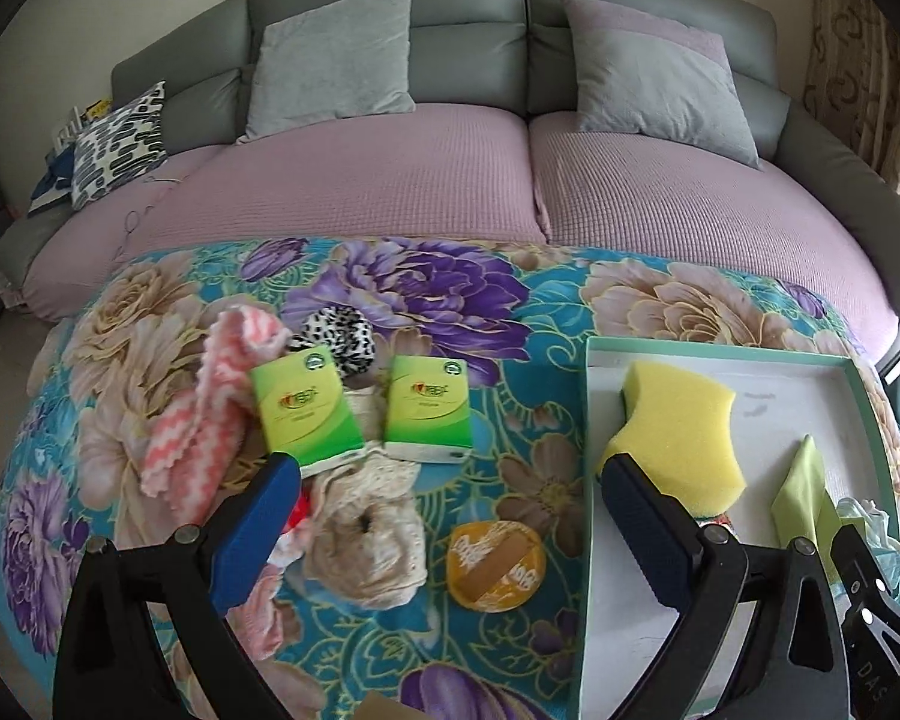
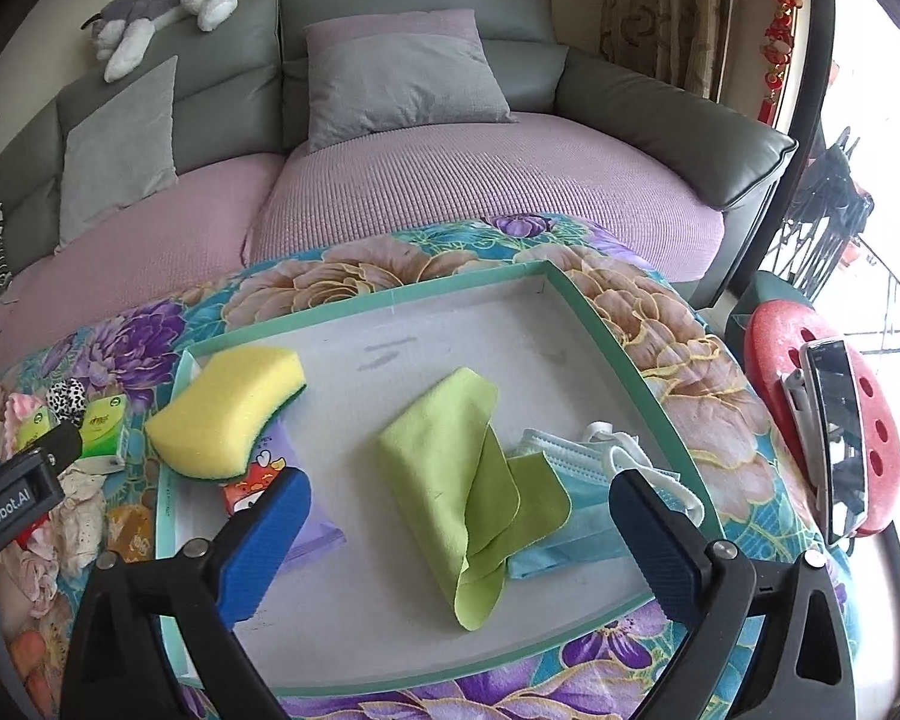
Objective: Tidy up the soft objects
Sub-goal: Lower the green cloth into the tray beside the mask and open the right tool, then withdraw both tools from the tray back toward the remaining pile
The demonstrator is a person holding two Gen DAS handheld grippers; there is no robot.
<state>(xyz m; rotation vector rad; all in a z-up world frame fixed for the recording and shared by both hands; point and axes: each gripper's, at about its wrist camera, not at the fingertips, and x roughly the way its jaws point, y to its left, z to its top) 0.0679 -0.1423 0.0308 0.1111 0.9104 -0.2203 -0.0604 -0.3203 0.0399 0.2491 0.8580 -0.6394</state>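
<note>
Roughly halfway, by my reading. Working left to right across the floral blanket (image 1: pixel 150 324):

- Still outside, loose on the blanket: pink-and-white zigzag knit cloth (image 1: pixel 201 414) at 9 o'clock of the pile; leopard-print soft piece (image 1: pixel 336 330) at 12; two green tissue packs (image 1: pixel 306 405) and (image 1: pixel 429 408) side by side; crumpled beige lace cloth (image 1: pixel 360 534) at 6; round orange pad (image 1: pixel 495 564) at 4, near the tray wall.
- Your left gripper (image 1: pixel 444 534) hangs over that pile, jaws spread as wide as they go, nothing between the pads.
- Already in the shallow teal-rimmed white tray (image 2: pixel 390 300): yellow contoured sponge with green backing (image 2: pixel 228 411) at 10 o'clock of the tray; folded lime-green microfibre cloth (image 2: pixel 456 480) at centre; light-blue face mask (image 2: pixel 570 480) at 4, touching the cloth's edge.
- Your right gripper (image 2: pixel 459 540) sits over the tray, jaws fully apart, framing the cloth and gripping nothing.

Left to do, I judge: all six loose pieces.

Hard to make out:
- Purple flat packet (image 2: pixel 306 516) and a red printed item (image 2: pixel 252 480) lie under the sponge, partly behind your blue pad; their kind is unclear.
- Something red and pink is tucked under the lace cloth, mostly hidden by the left finger.
- Tray's near edge is cut off by both grippers.
</note>
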